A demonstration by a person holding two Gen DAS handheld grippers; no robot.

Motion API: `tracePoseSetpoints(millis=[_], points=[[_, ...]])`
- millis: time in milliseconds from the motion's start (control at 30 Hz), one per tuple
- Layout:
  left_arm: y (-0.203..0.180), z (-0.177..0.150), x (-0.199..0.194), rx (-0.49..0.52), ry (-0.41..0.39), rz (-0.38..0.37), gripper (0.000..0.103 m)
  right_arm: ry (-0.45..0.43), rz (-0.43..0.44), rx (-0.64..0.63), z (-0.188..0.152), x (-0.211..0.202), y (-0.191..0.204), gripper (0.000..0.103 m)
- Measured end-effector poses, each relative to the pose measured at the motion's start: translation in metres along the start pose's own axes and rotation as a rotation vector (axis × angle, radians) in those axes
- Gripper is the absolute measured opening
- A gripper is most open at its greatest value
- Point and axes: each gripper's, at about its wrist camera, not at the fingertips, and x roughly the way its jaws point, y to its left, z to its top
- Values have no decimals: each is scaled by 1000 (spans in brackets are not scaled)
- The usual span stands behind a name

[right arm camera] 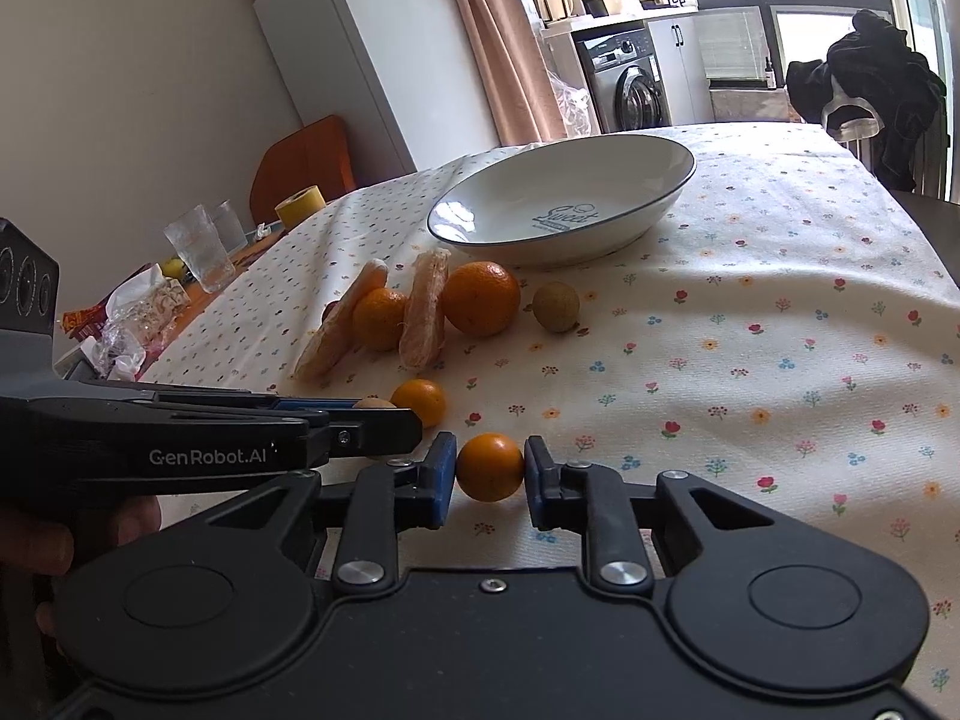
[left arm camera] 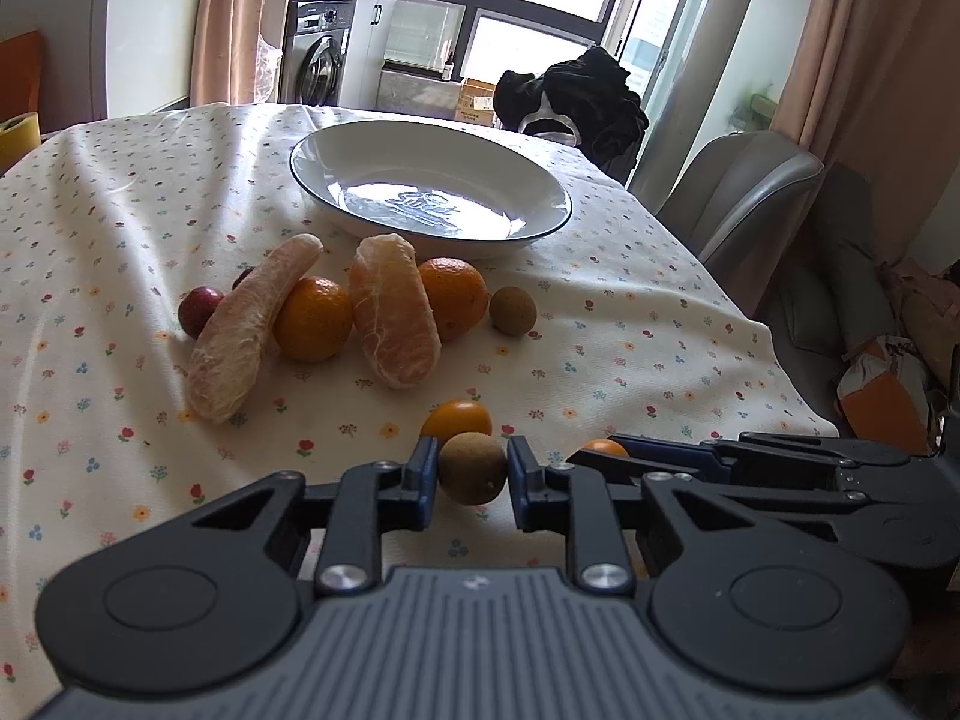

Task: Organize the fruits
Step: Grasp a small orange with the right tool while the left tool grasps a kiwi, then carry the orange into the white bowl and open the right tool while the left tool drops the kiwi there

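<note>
Brown fruit (left arm camera: 472, 468) in left hand-held gripper (left arm camera: 472, 471) – orange (right arm camera: 490, 467) (small) in right (right arm camera: 490, 468), both gripped.

oranges x4 (left arm camera: 313, 326); pomelo segments x2 (left arm camera: 393, 318); longans x2 (left arm camera: 512, 311); red fruits x2 (left arm camera: 200, 310); plate x1 (left arm camera: 420, 150)

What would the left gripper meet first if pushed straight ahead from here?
Holding the brown fruit, the left gripper would likely hit the small orange just beyond, though depth is uncertain.
</note>
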Motion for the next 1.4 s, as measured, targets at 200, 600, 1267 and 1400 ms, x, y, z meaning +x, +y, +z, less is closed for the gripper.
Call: tracePoseSetpoints(millis=[200,600,1267,1400], points=[[5,2,-12,-1,-33,12,23,-26,-8,-12,7,-3,7,23],[19,10,-34,-4,-100,52,23,-70,-8,-59,22,-4,25,23],[36,39,-40,-9,-168,79,23,-134,-3,-102,51,3,29,22],[37,46,-33,0,-164,72,23,-148,-12,-84,57,7,25,22]])
